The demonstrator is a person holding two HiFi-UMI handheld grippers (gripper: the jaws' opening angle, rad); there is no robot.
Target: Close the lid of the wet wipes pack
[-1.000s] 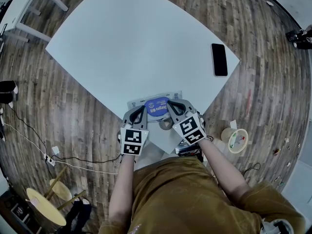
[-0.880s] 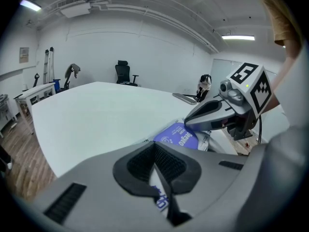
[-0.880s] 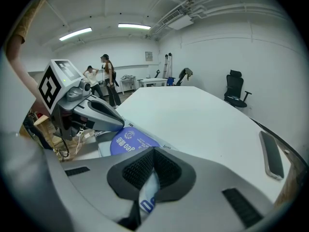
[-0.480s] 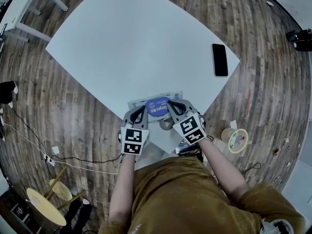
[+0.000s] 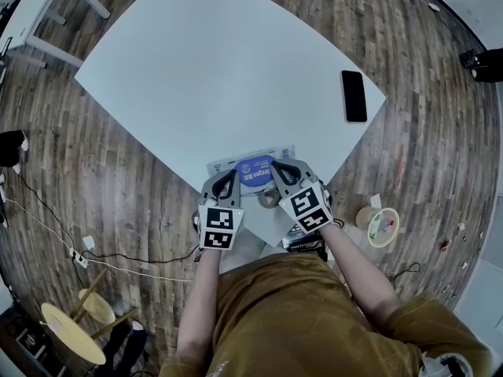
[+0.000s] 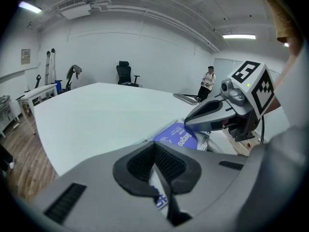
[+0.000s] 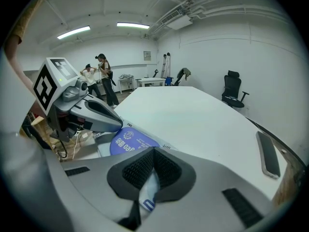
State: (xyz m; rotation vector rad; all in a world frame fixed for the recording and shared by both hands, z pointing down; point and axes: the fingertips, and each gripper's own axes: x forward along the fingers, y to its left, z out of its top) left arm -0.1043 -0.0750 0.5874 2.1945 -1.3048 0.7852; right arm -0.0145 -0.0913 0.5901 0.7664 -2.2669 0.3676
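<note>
The wet wipes pack (image 5: 253, 157) lies at the near corner of the white table (image 5: 228, 69); its round blue lid (image 5: 254, 171) lies flat on top. My left gripper (image 5: 229, 176) rests at the lid's left edge and my right gripper (image 5: 277, 168) at its right edge, both with jaws together. In the left gripper view the shut left gripper (image 6: 157, 170) sits over the pack, with the blue lid (image 6: 179, 137) ahead and the right gripper (image 6: 212, 115) pressing its far side. From the right gripper (image 7: 152, 170), the lid (image 7: 129, 141) and the left gripper (image 7: 104, 117) show.
A black phone (image 5: 354, 96) lies near the table's right corner, also the phone (image 7: 268, 153) in the right gripper view. On the wooden floor are a tape roll (image 5: 383, 226), a stool (image 5: 75, 332) and cables (image 5: 118, 258). Two people (image 7: 101, 79) stand far off.
The left gripper has edged slightly toward the pack's middle. The right gripper and the pack have stayed put.
</note>
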